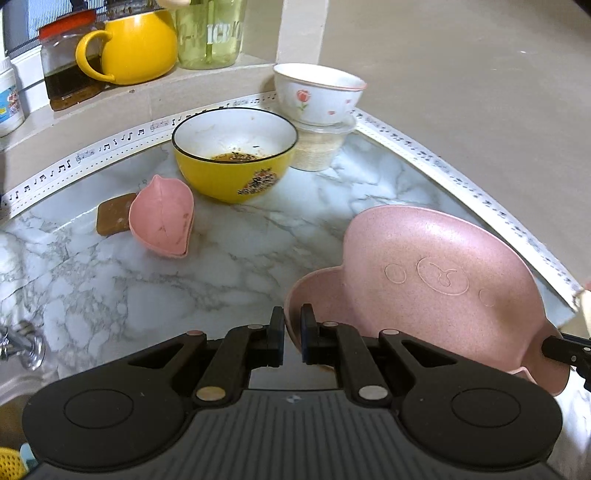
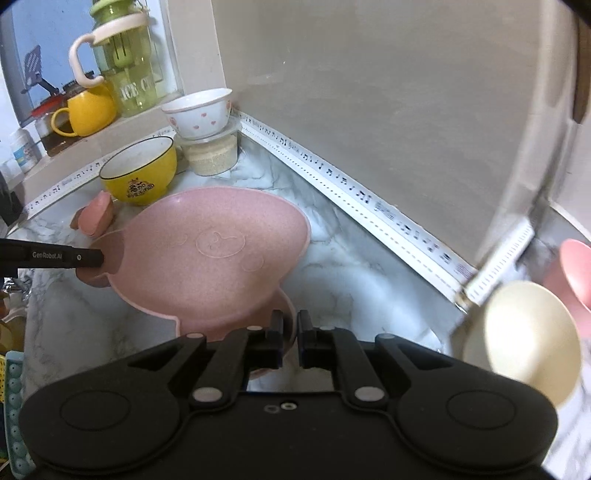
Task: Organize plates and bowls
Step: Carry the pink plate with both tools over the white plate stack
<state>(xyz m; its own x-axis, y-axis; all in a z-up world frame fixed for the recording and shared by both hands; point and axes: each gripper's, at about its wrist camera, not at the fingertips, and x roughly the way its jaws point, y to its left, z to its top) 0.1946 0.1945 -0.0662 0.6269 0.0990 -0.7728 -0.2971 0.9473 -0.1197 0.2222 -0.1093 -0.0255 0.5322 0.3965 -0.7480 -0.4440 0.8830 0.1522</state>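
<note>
A pink bear-shaped plate [image 1: 439,280] is held tilted above the marble counter, and it also shows in the right wrist view [image 2: 218,254]. My left gripper [image 1: 292,332] is shut on the plate's ear at one side. My right gripper [image 2: 290,332] is shut on the plate's rim at the opposite side. A yellow bowl [image 1: 232,155] with dark residue stands behind on the counter. A small pink leaf-shaped dish [image 1: 161,216] lies to its left. A white bowl with red flowers [image 1: 318,92] sits on a lidded plastic container [image 1: 319,144].
A yellow mug [image 1: 133,46], a dark jar [image 1: 68,62] and a green bottle [image 1: 208,33] stand on the back ledge. A brown block [image 1: 112,212] lies by the pink dish. A cream bowl [image 2: 521,336] and a pink bowl [image 2: 572,273] are at the right. The wall runs close along the right.
</note>
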